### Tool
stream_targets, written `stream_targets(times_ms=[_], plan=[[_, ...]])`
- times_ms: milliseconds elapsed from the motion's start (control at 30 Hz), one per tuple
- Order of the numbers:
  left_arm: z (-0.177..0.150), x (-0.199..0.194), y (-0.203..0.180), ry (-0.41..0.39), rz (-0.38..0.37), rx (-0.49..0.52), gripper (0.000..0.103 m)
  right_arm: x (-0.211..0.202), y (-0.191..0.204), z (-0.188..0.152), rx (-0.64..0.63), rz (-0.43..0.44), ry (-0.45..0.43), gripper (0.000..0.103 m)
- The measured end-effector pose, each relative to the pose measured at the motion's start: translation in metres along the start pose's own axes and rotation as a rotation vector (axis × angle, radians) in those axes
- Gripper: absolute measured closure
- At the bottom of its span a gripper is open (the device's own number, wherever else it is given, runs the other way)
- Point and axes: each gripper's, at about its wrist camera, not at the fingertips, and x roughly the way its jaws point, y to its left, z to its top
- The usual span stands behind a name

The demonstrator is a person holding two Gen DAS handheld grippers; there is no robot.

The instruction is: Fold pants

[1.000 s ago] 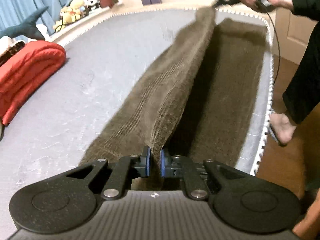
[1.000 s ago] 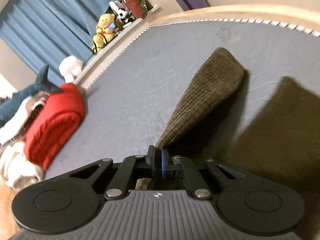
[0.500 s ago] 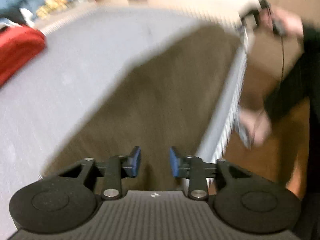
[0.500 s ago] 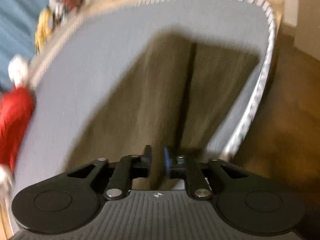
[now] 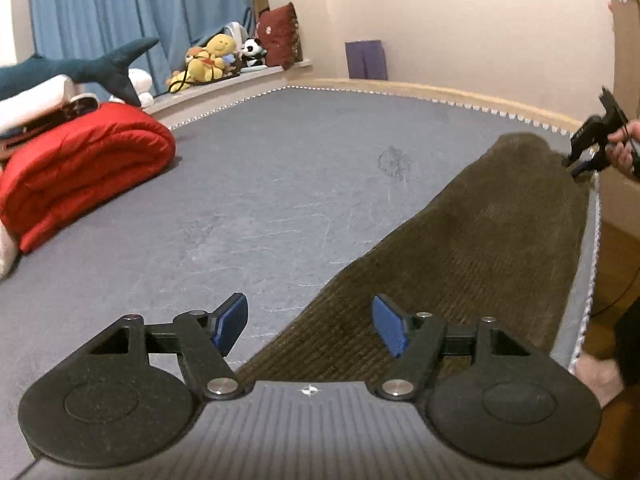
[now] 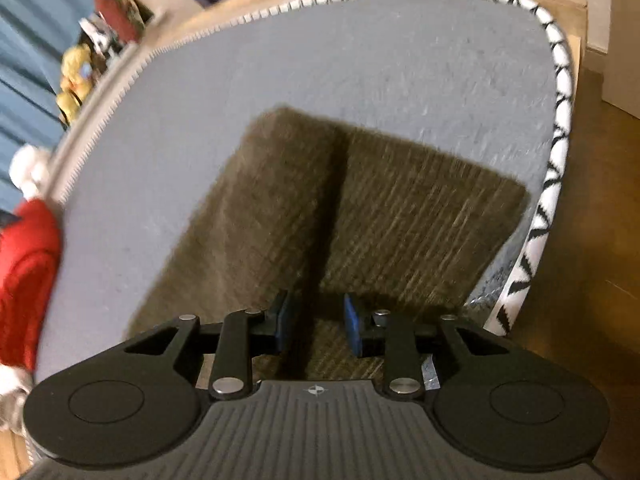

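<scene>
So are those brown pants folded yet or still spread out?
Folded once lengthwise: the pants lie flat on the mattress, one leg over the other, its edge offset. Not yet folded crosswise.

Likely a home bedroom: mattress (image 5: 280, 184), plush toys (image 5: 208, 62), curtains (image 5: 120, 4).

warm dim indoor light | fisheye-bent edges | right wrist view motion-blurred

Brown corduroy pants (image 5: 472, 248) lay flat on a grey mattress (image 5: 248, 200), one leg folded over the other lengthwise, stretched along the mattress's right edge near its corner.
</scene>
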Motion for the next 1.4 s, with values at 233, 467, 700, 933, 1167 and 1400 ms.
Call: stream_targets(times_ms=[233,467,700,933,1167,1400], plan=[[-0.005,0.005,0.013,0.000,0.031,-0.060,0.022,0.011,0.047,-0.009,-0.105,-0.023,-0.051,0.075],[-0.006,0.001,0.025,0.028,0.044,-0.069,0.019,0.015,0.102,-0.013,-0.289,0.245,-0.165,0.077],[-0.012,-0.006,0.019,0.034,0.056,-0.009,0.019,0.002,0.060,-0.006,-0.007,0.076,-0.166,0.070],[-0.016,-0.006,0.015,0.045,0.063,0.035,0.019,-0.032,0.027,-0.026,0.204,-0.045,-0.110,0.065],[-0.013,-0.004,0.014,0.040,0.063,0.034,0.019,-0.016,0.041,-0.054,0.192,-0.108,-0.013,0.064],[-0.016,-0.002,0.011,0.053,0.060,0.061,0.019,-0.004,0.060,-0.049,0.111,-0.136,-0.042,0.074]])
